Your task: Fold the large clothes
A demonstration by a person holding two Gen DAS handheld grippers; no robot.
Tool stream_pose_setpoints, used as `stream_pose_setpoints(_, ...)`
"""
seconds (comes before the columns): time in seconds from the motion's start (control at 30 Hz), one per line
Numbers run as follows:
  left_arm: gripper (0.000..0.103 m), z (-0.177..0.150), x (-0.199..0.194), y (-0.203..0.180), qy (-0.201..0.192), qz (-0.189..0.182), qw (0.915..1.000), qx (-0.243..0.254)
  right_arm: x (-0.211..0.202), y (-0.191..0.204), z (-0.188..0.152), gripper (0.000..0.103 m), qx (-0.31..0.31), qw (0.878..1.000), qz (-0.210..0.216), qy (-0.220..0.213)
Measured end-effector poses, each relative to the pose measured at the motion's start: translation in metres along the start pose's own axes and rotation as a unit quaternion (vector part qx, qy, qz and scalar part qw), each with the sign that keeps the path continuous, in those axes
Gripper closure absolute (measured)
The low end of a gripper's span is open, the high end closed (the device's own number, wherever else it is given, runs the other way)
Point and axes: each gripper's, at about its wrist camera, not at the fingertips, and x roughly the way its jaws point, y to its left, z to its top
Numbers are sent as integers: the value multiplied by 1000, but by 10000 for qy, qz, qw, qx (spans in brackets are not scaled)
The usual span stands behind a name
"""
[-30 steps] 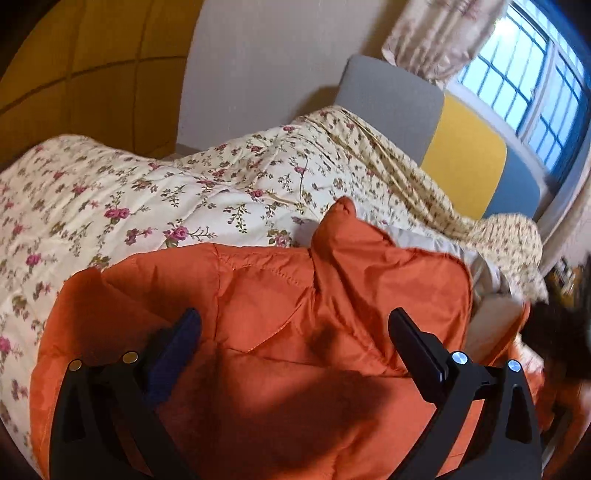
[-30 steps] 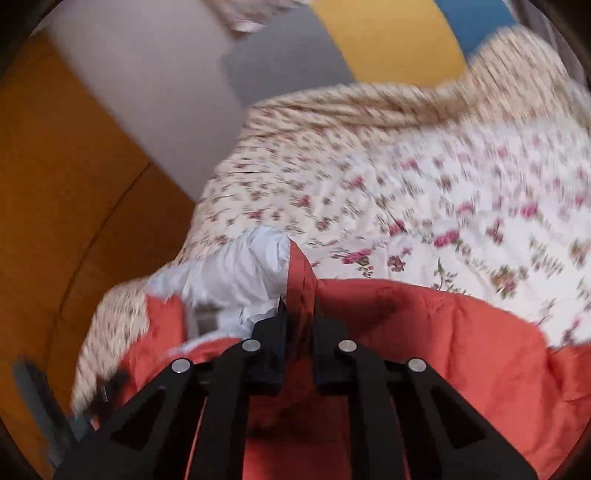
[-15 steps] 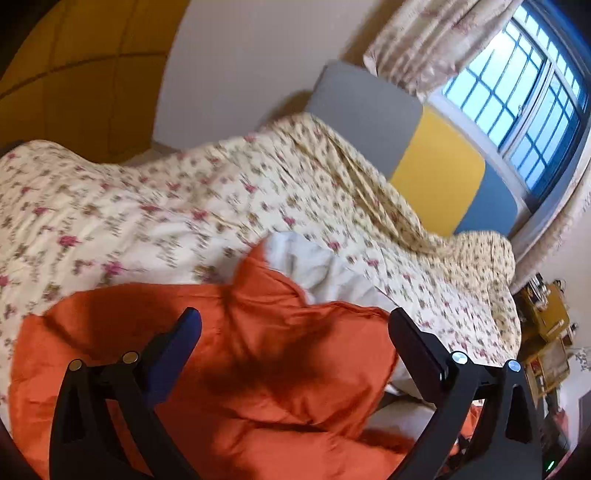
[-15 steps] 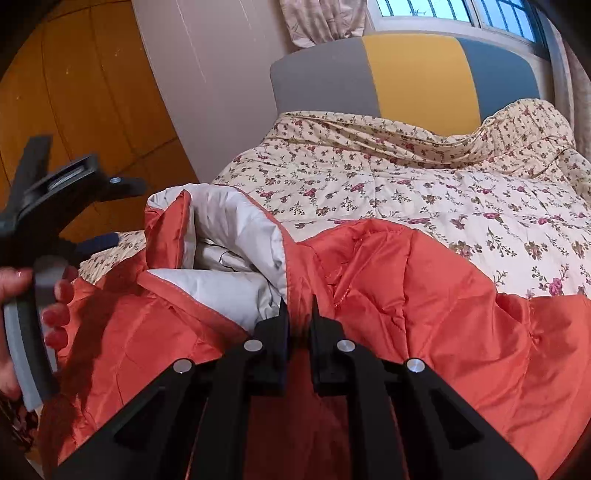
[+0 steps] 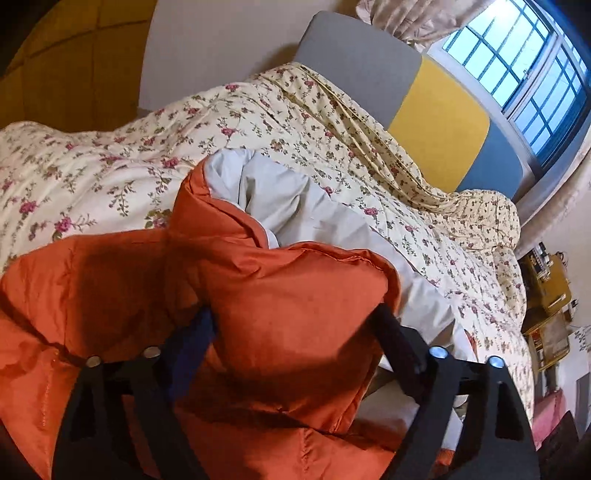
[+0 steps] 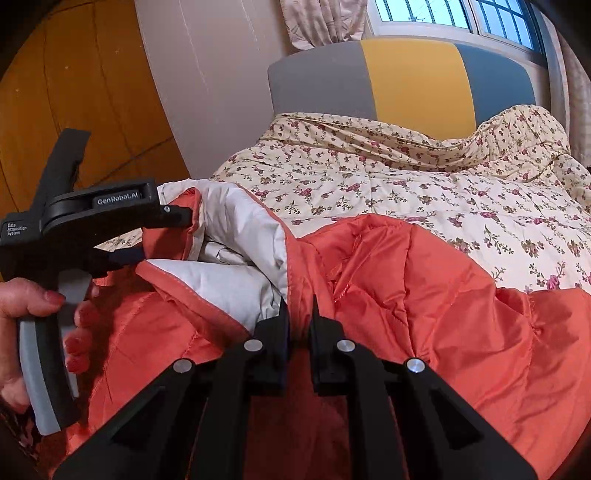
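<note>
On my right wrist view I can read "GenRobot.AI" and "Data Acquisition System" in white on the black body of the left claw (image 6: pixel 155 236), which sits off to the left of my right claw (image 6: pixel 298 314). The person's left hand (image 6: pixel 33 310) wraps its grey handle, red-painted nails showing.

The orange jacket (image 6: pixel 406 280) lies on the bed, spread over a cream floral quilt (image 6: pixel 424 184) that stretches ahead of both claws. Its pale grey lining (image 6: pixel 240 229) is turned up between the two claws. Beyond the quilt stands a headboard (image 6: pixel 413 81) in grey, yellow and blue panels, with a window (image 5: pixel 517 66) and a curtain (image 6: pixel 317 22) above it. A yellow cabinet (image 5: pixel 546 291) stands far to the right of the left claw.

My right claw is pressed together, pinching an orange fold of the jacket right at the lining's edge. My left claw (image 5: pixel 295 325) is spread wide, with a bulge of jacket fabric billowing between its fingers (image 5: pixel 391 332) and hiding their tips.
</note>
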Motion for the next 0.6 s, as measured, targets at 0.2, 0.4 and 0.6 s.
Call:
stream_pose_setpoints(0.2,75,-4,-8,14,-94,75,9999,15,0,-2,0,95,31,10000,-10,-12)
stream_pose_setpoints(0.4,92,-19,-57,45,-394,-408,9979,-307,-5,-11,9,95,274,9995,-130,-29)
stream_pose_setpoints(0.6,102,-52,-97,88,-838,-306,9926,-820,-10,-24,11,95,453,9984,-316,98)
